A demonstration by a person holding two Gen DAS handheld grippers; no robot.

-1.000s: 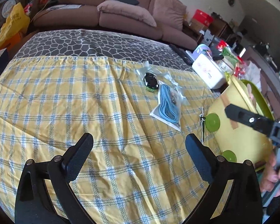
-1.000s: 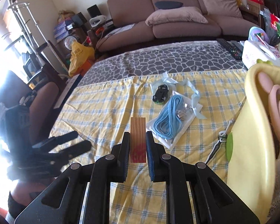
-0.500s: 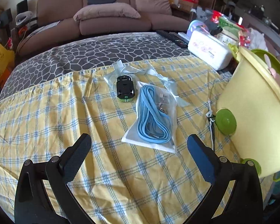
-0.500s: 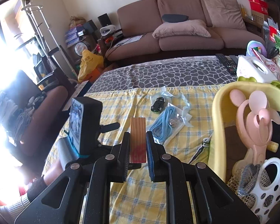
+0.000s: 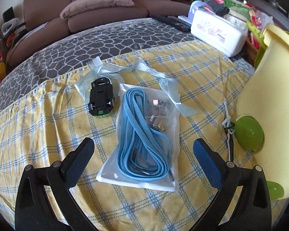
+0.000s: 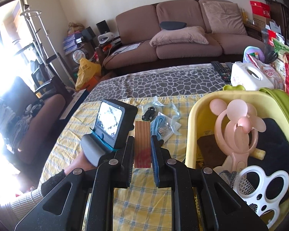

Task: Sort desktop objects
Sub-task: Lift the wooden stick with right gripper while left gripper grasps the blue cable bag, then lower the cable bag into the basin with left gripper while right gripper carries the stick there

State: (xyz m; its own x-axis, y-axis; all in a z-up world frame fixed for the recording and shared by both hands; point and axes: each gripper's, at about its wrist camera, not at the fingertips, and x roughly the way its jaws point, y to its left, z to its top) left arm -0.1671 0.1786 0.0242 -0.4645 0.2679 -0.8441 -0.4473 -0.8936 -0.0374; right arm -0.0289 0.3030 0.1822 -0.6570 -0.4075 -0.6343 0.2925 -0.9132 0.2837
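Note:
My left gripper (image 5: 142, 150) is open, low over the yellow checked cloth (image 5: 38, 134), its fingers on either side of a clear bag with a blue cord (image 5: 142, 138). A small black toy car (image 5: 101, 101) lies upside down on a clear wrapper just beyond. My right gripper (image 6: 142, 144) is shut on a wooden block with a red end (image 6: 142, 144), raised above the table, left of the yellow basket (image 6: 194, 115). The basket holds a pink fan (image 6: 239, 127), a black item and a white holed piece. The bag (image 6: 160, 128) and car (image 6: 148, 113) show small ahead.
The yellow basket with green wheels (image 5: 267, 100) stands at the table's right edge. A white tissue box (image 5: 219, 31) and remotes (image 5: 173, 22) sit at the back right on grey patterned cloth. A sofa (image 6: 183, 36) stands behind. The left gripper's body (image 6: 113, 127) fills the right view's middle left.
My left gripper has moved forward and down onto the blue cord bag. My right gripper has risen and drawn back with the block, so the basket's inside shows.

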